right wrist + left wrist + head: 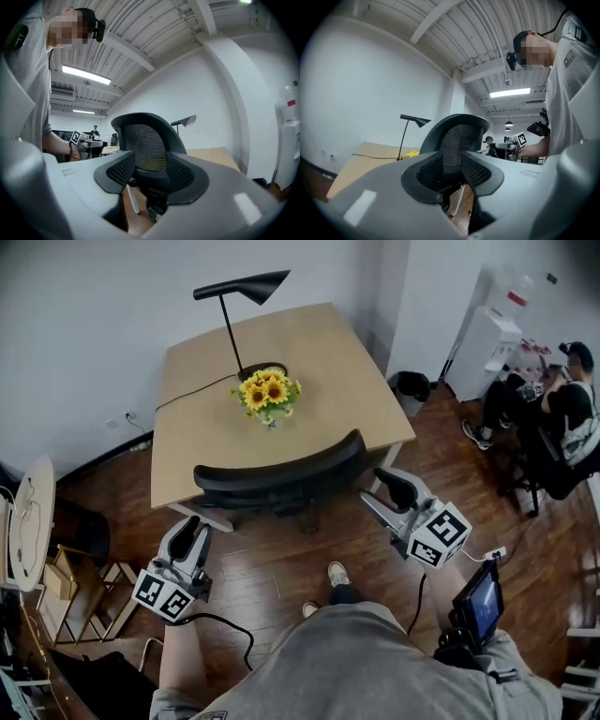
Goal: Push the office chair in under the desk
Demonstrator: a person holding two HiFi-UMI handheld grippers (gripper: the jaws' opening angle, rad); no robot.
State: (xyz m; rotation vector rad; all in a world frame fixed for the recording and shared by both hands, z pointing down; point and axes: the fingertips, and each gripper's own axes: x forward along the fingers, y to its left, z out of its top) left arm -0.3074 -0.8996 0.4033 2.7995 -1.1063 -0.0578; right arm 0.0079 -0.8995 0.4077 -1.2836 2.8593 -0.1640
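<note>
**Chair at counter edge, both claws free**

- Office chair (281,474): centre of the head view. Its black mesh backrest lies along the near edge of the counter (197,381). The seat is hidden below the top.
- Left claw (192,526): lower left, just short of the backrest's left end. Jaws stand apart and grip nothing. Its own view shows only the chair back beyond the gap.
- Right claw (375,488): right of centre, near the backrest's right end. Jaws stand apart and grip nothing. The mesh back shows through the gap.
- On the counter: black desk lamp (239,292) at the top centre, with a sunflower bunch (268,395) just below it.
- Writing: each claw's cube carries black-and-white square markers. The chest label (569,56) on the shirt is too small to read.
- Far right: a seated person (562,399) beside a white water dispenser (483,348).
</note>
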